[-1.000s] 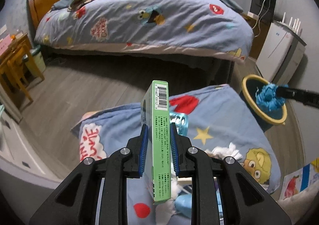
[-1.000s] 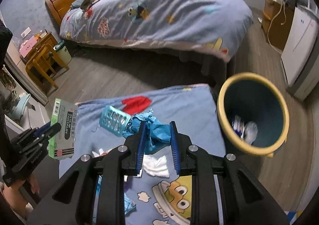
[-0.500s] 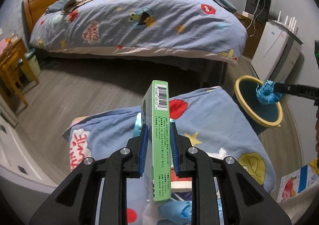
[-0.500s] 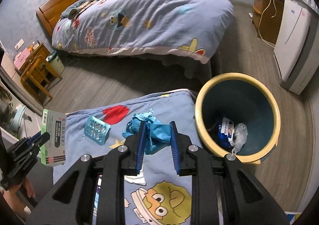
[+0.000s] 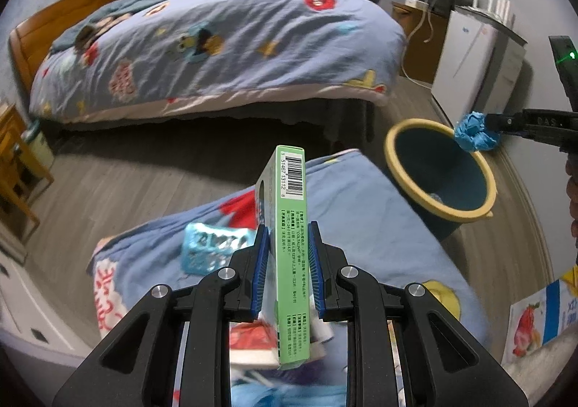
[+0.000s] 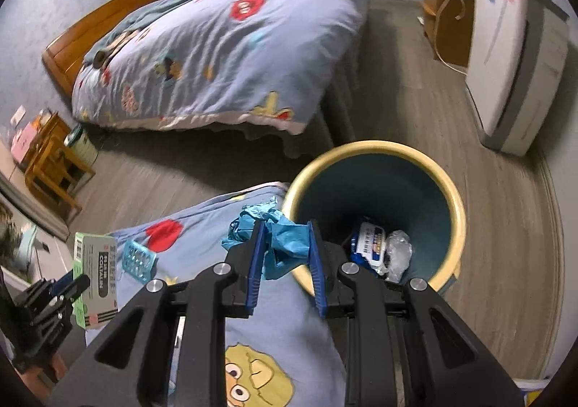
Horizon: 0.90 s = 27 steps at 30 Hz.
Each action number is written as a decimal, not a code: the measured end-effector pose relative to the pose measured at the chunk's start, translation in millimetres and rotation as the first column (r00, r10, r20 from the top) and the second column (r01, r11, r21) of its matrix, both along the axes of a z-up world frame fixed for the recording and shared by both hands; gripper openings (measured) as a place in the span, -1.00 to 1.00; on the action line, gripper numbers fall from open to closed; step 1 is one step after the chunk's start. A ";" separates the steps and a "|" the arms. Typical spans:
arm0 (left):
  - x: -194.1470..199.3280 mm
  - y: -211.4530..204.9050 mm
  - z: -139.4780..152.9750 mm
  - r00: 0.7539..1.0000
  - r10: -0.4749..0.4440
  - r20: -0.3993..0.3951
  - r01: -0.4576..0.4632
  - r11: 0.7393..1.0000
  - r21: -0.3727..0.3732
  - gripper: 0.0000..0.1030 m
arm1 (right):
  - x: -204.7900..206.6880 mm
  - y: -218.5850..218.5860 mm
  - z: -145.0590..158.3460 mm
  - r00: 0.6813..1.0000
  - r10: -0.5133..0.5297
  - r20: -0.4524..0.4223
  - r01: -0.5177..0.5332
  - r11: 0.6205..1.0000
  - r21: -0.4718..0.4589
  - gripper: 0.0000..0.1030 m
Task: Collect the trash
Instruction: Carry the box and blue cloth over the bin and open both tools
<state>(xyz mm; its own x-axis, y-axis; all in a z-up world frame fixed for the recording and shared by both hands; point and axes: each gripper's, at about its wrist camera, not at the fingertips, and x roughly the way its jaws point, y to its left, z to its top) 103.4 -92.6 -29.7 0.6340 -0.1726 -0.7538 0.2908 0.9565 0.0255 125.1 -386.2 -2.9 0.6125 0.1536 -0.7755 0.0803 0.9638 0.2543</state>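
Left gripper [image 5: 288, 262] clamped on upright green cardboard box [image 5: 290, 226] over the patterned blue blanket [image 5: 379, 226]. Right gripper [image 6: 285, 262] clamped on crumpled blue paper wad [image 6: 285, 244], at near-left rim of yellow-rimmed teal bin [image 6: 372, 150].

The green box [image 5: 292, 262] hides its lower end behind the left hand-held gripper [image 5: 289, 266], and clutter beneath it blurs into streaks. At four o'clock a picture book [image 5: 538, 316] is cut by the frame edge. In the right wrist view, the bin [image 6: 375, 154] holds a packet [image 6: 368, 244] with print too small to read, and the crumpled blue wad [image 6: 278, 241] covers part of the rim.
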 end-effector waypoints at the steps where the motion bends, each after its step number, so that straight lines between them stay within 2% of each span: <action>1: 1.8 -6.8 0.8 1.000 -0.008 0.001 0.008 1.000 -0.001 -0.56 | -0.7 -5.8 -1.6 1.000 -0.014 -0.002 0.014 1.000 0.009 -0.56; 6: 13.7 -50.8 2.6 0.998 -0.054 -0.008 0.054 0.998 -0.029 -0.56 | -2.6 -41.5 -18.4 0.995 -0.095 -0.038 0.097 0.994 0.041 -0.56; 12: 22.0 -113.7 5.8 0.989 -0.148 -0.006 0.148 0.989 -0.031 -0.56 | -3.7 -82.5 -38.7 0.977 -0.201 -0.073 0.205 0.976 0.068 -0.56; 18: 31.7 -160.3 4.6 0.976 -0.218 -0.025 0.217 0.975 -0.049 -0.56 | -6.9 -119.2 -66.6 0.939 -0.316 -0.136 0.329 0.940 0.086 -0.56; 23: 45.6 -183.2 -7.7 0.970 -0.232 -0.065 0.228 0.971 -0.074 -0.56 | -8.9 -129.0 -81.0 0.920 -0.349 -0.177 0.374 0.918 0.134 -0.56; 27: 58.9 -197.4 -12.0 0.969 -0.238 -0.066 0.232 0.969 -0.085 -0.56 | -5.1 -123.3 -81.2 0.925 -0.336 -0.179 0.360 0.925 0.124 -0.56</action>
<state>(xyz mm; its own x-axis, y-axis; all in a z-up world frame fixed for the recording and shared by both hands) 162.3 -290.0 -41.8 0.5108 -0.3690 -0.7765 0.5062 0.8591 -0.0754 119.9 -509.6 -84.1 0.5259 0.0751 -0.8472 0.4528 0.8185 0.3536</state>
